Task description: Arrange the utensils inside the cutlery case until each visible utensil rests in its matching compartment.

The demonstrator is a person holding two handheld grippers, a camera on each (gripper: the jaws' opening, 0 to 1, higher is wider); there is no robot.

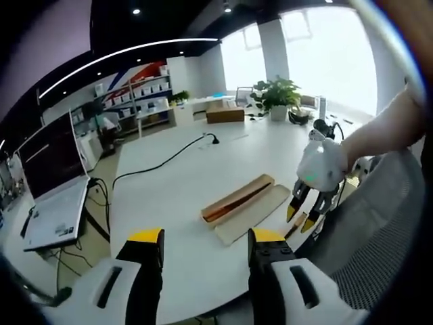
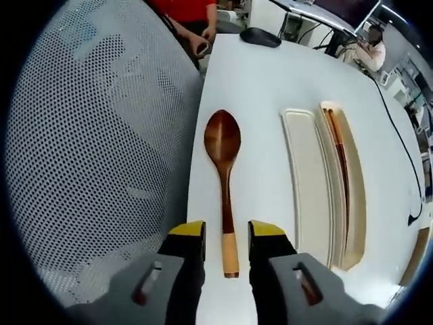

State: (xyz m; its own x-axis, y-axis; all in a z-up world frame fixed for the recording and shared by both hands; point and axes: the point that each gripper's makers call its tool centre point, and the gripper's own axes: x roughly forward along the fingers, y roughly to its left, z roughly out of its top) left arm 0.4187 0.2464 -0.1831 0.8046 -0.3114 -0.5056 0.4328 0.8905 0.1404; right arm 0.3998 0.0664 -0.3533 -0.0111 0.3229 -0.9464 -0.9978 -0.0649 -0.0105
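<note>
Left grey two-jaw gripper with yellow-tipped black jaws: jaws parted wide, nothing between them, held level. Right white-bodied gripper with yellow-tipped jaws: pointing downward, gripped by person's white-gloved hand, forearm reaching in from right. In right gripper view, right gripper's jaws parted, tips apart.

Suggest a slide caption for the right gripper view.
Open hand-held gripper straddles a wooden spoon's handle beside the cutlery case.
</note>
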